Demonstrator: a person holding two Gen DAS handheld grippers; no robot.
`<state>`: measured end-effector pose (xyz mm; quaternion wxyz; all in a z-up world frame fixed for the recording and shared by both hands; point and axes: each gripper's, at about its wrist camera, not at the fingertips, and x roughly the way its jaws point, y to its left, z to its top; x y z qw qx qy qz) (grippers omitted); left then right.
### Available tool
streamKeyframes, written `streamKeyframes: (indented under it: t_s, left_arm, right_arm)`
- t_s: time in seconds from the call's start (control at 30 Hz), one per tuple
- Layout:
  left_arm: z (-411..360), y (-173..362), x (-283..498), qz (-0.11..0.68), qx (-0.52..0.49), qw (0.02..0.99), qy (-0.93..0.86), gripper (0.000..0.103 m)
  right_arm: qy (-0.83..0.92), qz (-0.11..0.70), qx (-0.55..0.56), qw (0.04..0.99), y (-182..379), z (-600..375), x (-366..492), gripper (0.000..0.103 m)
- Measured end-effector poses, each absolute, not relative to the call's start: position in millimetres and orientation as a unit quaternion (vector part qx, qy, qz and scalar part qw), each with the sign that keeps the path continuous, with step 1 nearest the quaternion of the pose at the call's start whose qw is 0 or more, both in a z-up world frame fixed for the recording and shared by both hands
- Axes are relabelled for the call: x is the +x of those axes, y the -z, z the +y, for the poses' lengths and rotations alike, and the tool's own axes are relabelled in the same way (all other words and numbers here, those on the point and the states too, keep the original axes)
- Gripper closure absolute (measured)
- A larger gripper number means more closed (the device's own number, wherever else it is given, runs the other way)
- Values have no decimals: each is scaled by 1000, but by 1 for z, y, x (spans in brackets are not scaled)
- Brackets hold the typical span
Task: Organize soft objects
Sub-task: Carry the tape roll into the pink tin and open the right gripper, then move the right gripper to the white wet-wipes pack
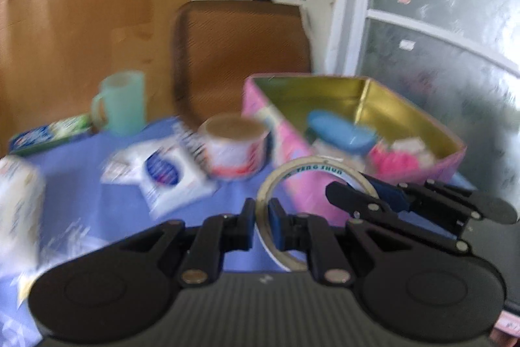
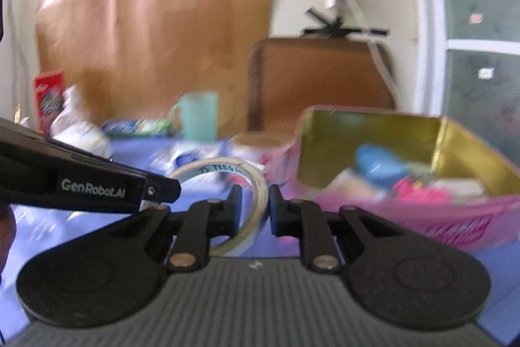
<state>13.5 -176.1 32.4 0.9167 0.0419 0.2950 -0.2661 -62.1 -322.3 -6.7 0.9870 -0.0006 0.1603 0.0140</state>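
Both grippers hold one clear tape roll [image 1: 276, 184] above the blue table. My left gripper [image 1: 261, 223] is shut on its left rim. My right gripper [image 2: 255, 210] is shut on its right rim [image 2: 256, 194], and it also shows at the right of the left wrist view [image 1: 373, 200]. A pink tin box [image 1: 292, 152] with a gold inside stands just right of the roll. It holds a blue case [image 1: 341, 132], a bright pink soft item [image 1: 393, 161] and white pieces. The box also shows in the right wrist view [image 2: 455, 217]. Both views are blurred.
On the blue table [image 1: 97, 184] lie a white packet [image 1: 162, 174], a red-and-white tape roll [image 1: 234, 148], a mint cup [image 1: 122, 103], a green-blue pack [image 1: 48, 132] and a white bag [image 1: 16, 200]. A brown chair back [image 1: 240, 54] stands behind. A red packet [image 2: 48, 96] is far left.
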Motion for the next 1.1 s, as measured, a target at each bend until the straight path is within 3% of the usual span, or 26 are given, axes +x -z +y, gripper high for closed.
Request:
streamKeyframes:
  t_s: [0.3,0.4,0.43,0.6,1.1]
  left_arm:
    - [-274,-37,84,311,53,902,295,92]
    - [-296,-31,99,307,69,906,283,87]
    - [-300,-30,103,307,71,908,277,86]
    - [-287,-30,98,295,70,915,268,80]
    - [-216,-21,57,305,61,919,244,80]
  right_arm:
    - [56,162,28,985,-8,-408,-12,84]
    - [81,174,36,981,-5,-423,9,77]
    - [83,181,45,979,-4,-428,14,69]
    - [88,160,77,980,0,-433,-5,66]
    - [59,148,93,983,-5,-388,-46,66]
